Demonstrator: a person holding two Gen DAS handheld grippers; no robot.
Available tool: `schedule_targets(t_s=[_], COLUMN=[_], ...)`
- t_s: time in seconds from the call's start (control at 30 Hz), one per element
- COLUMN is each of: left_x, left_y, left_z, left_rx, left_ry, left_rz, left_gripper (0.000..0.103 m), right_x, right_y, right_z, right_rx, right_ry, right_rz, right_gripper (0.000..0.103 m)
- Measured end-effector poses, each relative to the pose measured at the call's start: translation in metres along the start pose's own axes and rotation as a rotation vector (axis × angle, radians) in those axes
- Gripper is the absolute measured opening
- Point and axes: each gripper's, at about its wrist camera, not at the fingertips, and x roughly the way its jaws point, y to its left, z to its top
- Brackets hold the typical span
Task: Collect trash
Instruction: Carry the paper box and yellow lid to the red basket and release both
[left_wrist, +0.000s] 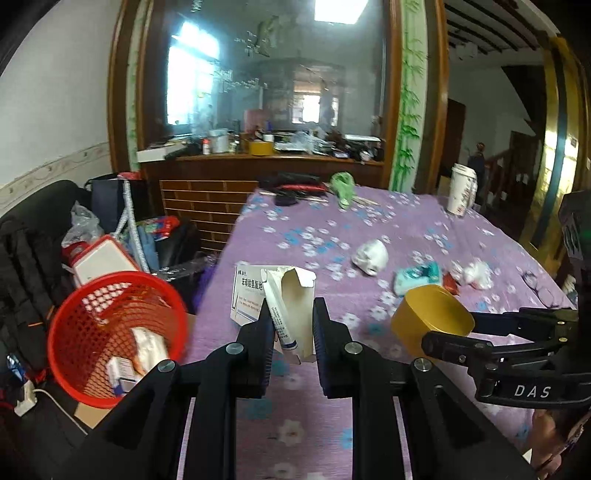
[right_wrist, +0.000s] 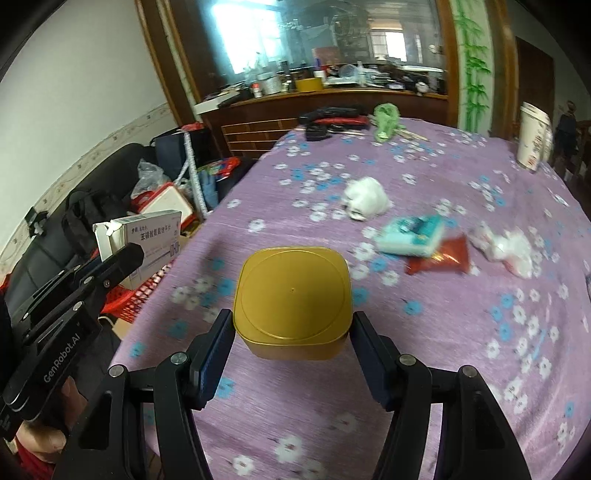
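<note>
While your left gripper (left_wrist: 289, 328) pinched the medicine box (left_wrist: 275, 299) and your right gripper (right_wrist: 291, 349) clamped the gold tin (right_wrist: 291, 299), you needed each squarely above the red basket (left_wrist: 114, 332) before spreading the fingers.

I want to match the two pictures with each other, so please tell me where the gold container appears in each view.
Left wrist view: the gold container is at lower right, seen from its open side, held in the right claw.
Right wrist view: it is at the centre, bottom facing the camera, between that claw's fingers.
Shared landmark: the crumpled white tissue on the purple tablecloth beyond the container.
</note>
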Motion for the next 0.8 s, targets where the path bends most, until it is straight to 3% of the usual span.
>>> schedule_targets(t_s=[0.47,0.8], left_x=[-0.01,0.015], left_y=[0.123,0.191], left_z=[-0.001,-0.021], left_rx=[-0.129,-0.232], left_ry=[-0.001,0.068], left_rz=[0.182,0.211], left_gripper=[0.019,0.02], right_x=[0.054,0.125], right_y=[0.12,0.176], right_z=[0.057,0.081], right_rx=[-0.152,-0.138], right_ry=[0.04,0.134], right_rz=[0.154,0.267], right_gripper=[0.068,0.069])
